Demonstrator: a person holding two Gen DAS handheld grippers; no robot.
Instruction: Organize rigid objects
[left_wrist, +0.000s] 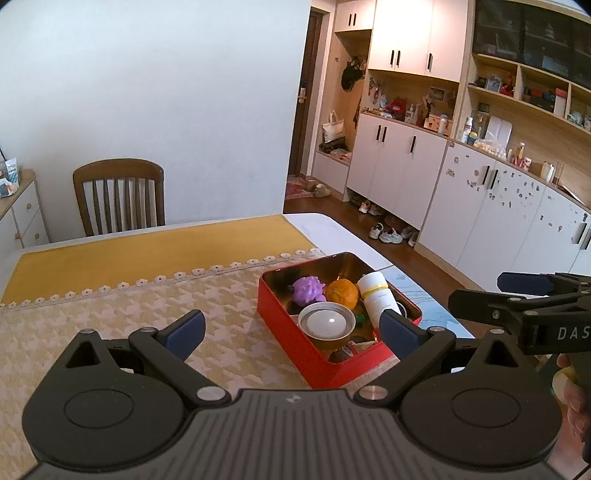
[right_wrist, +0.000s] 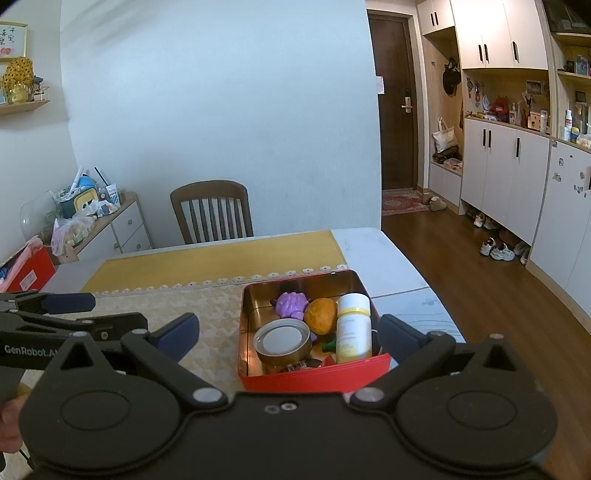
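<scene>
A red tin box (left_wrist: 291, 339) (right_wrist: 314, 378) stands on the table near its right edge. In it lie a purple toy (left_wrist: 308, 290) (right_wrist: 291, 304), an orange (left_wrist: 343, 293) (right_wrist: 320, 315), a white bottle with a yellow band (left_wrist: 378, 295) (right_wrist: 354, 326), a round metal-rimmed lid (left_wrist: 327, 320) (right_wrist: 282, 339) and small items below. My left gripper (left_wrist: 291, 330) is open and empty, held just before the box. My right gripper (right_wrist: 288, 334) is open and empty, also before the box. Each gripper shows in the other's view, the right (left_wrist: 517, 295) and the left (right_wrist: 70, 308).
A yellow houndstooth cloth (left_wrist: 110, 325) with a lace strip covers the table (right_wrist: 369, 254). A wooden chair (left_wrist: 118, 195) (right_wrist: 212, 212) stands at the far side. White cabinets (left_wrist: 480, 206), shoes on the floor (right_wrist: 496, 251) and a cluttered sideboard (right_wrist: 92, 221) surround the table.
</scene>
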